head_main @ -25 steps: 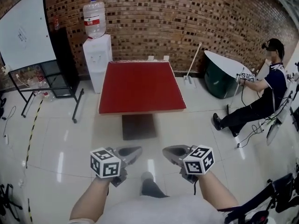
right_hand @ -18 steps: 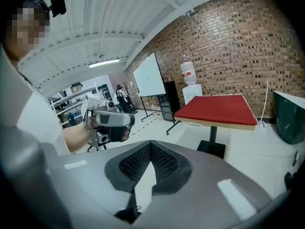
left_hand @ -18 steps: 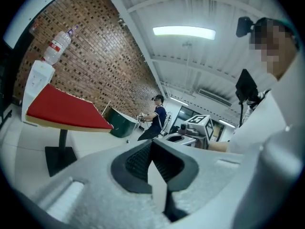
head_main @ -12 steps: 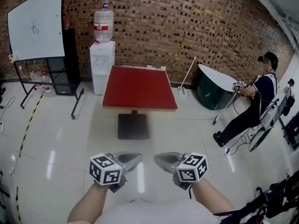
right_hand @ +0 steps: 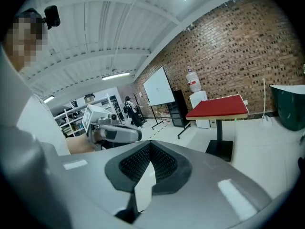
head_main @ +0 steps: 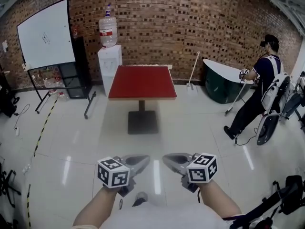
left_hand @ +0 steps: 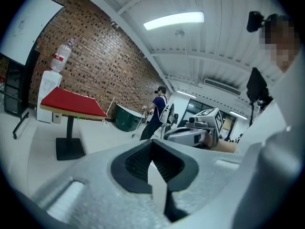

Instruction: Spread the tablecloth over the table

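Bright ceiling strip lights [left_hand: 174,19] glare off the glossy floor [head_main: 71,142]; fisheye curvature bends every edge.

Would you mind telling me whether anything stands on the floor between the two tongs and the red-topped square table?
Nothing visible does: only bare white tiled floor lies between the left tongs, the right tongs and the red-topped square table.

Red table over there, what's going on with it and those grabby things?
A person holds a pair of tongs in each hand. The left tongs and right tongs are both shut and hold nothing. The red table stands farther off by the brick wall, well apart from them. Nothing is being handled right now.
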Demonstrator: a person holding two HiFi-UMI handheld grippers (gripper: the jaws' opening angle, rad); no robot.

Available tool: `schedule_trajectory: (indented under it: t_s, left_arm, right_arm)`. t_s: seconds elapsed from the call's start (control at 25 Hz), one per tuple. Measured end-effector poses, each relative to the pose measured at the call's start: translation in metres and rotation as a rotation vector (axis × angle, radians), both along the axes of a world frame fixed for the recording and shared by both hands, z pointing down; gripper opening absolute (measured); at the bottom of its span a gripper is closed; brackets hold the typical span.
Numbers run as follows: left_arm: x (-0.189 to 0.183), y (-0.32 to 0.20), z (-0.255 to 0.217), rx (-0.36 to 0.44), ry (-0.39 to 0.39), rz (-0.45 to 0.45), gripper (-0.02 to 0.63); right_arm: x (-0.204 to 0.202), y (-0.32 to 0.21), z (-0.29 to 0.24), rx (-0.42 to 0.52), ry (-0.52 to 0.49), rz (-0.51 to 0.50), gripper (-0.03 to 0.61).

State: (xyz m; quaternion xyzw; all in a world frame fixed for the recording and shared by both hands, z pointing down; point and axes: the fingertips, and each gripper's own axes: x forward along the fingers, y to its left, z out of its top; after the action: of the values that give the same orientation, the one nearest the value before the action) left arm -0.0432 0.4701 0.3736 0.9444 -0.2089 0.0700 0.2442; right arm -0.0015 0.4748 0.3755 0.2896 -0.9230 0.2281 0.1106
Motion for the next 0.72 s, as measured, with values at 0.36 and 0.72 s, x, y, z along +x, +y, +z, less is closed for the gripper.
schedule_trajectory:
  t_s: [0.36,0.72]
  left_arm:
    - [0.029,0.108,-0.009,0.015,0.004,-0.015,0.002]
    - [0.04,0.139,-0.025,0.043,0.031,-0.014,0.002]
  right_arm:
    - [0.032,0.104,-0.007,0.019,-0.018,-0.006,0.0]
    - [0.044,0.133,-0.024,0.042,-0.018,0.011,0.0]
